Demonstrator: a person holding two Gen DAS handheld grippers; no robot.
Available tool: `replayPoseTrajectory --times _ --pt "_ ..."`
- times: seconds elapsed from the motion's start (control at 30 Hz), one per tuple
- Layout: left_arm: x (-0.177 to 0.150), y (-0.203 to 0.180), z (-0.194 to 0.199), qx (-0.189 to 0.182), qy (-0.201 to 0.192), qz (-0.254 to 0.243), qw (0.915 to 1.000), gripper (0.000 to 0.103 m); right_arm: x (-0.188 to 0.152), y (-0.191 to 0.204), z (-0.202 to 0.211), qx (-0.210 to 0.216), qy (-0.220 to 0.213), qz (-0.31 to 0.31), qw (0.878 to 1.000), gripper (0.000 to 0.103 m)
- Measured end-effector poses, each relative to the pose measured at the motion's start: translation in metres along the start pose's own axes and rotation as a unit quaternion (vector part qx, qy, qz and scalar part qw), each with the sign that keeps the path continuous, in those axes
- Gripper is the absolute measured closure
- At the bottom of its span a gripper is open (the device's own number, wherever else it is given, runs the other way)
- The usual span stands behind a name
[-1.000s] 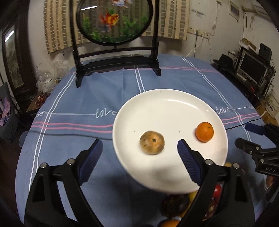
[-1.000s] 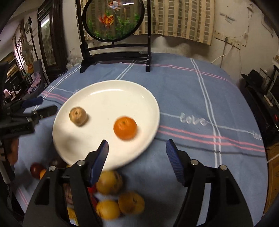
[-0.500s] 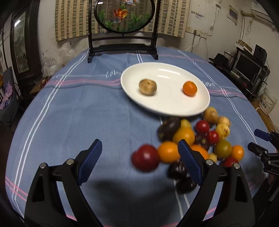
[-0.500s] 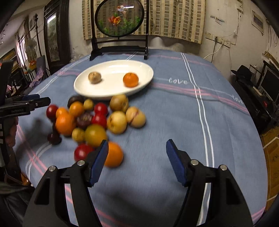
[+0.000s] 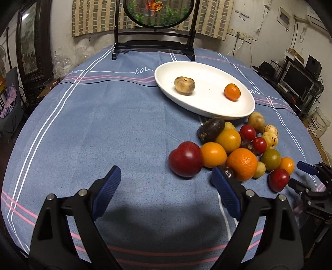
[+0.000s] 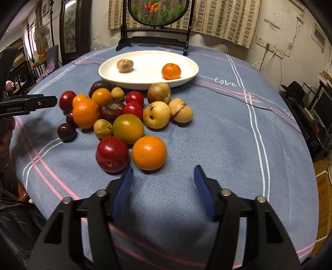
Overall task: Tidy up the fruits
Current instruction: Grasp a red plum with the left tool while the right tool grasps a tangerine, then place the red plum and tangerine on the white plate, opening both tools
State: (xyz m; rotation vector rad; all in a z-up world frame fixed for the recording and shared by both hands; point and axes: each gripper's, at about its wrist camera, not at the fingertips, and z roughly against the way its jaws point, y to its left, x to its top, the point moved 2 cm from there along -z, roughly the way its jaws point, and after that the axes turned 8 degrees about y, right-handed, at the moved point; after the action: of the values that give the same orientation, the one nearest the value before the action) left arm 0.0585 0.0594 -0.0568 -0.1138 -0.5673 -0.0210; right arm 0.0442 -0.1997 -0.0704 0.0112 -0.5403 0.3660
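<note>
Looks like a lived-in home room. Round table (image 5: pixel 103 124) under a blue striped cloth, centre frame; goldfish screen (image 5: pixel 157 12) on a dark stand and striped curtains (image 6: pixel 224 18) top centre. Monitor (image 5: pixel 296 80) on cluttered shelves at right edge.

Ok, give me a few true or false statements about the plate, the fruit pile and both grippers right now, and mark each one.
1. The white plate holds two fruits. True: a brownish fruit and a small orange.
2. The left gripper is clamped on a red fruit. False: its jaws are open and empty; the red plum lies ahead on the cloth.
3. The right gripper holds nothing. True: its jaws have just been closing with nothing between them.
4. The fruit pile sits on the plate. False: it lies on the blue tablecloth beside it.
</note>
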Motion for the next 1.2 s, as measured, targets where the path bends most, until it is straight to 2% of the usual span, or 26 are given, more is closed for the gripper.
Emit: replayPoseTrajectory --times 0.07,0.4,0.47,0.8,0.9,1.0,1.13,1.2 --pt "0.000 -0.002 -0.001 0.001 0.001 -0.005 1.0000 0.012 0.003 0.001 -0.006 -0.002 0.007 0.003 1.000 0.050" --pt "-0.001 -0.006 -0.010 0.004 0.013 -0.024 0.9996 0.012 0.024 0.007 -0.016 0.011 -0.003 0.017 1.000 0.051" --pt "-0.001 -0.006 -0.011 0.007 0.015 -0.025 0.9996 0.012 0.026 0.007 -0.017 0.027 0.000 0.019 0.999 0.064" --pt "0.000 -0.003 -0.018 0.011 0.022 -0.023 0.9994 0.012 0.014 -0.013 -0.003 0.044 -0.015 -0.029 0.999 0.064" --pt "0.000 -0.004 -0.023 0.023 0.022 -0.029 0.9991 0.012 0.008 -0.021 0.003 0.039 -0.018 -0.042 0.998 0.064" --pt "-0.001 -0.006 -0.032 0.049 0.032 -0.043 0.9973 0.012 0.004 -0.026 0.005 0.037 -0.020 -0.050 0.998 0.064" --pt "0.005 -0.009 -0.039 0.039 0.038 -0.047 0.9974 0.013 0.005 -0.026 0.005 0.039 -0.020 -0.051 0.998 0.064" --pt "0.010 -0.012 -0.041 0.049 0.038 -0.052 0.9967 0.013 0.006 -0.024 0.004 0.042 -0.020 -0.049 0.998 0.064"
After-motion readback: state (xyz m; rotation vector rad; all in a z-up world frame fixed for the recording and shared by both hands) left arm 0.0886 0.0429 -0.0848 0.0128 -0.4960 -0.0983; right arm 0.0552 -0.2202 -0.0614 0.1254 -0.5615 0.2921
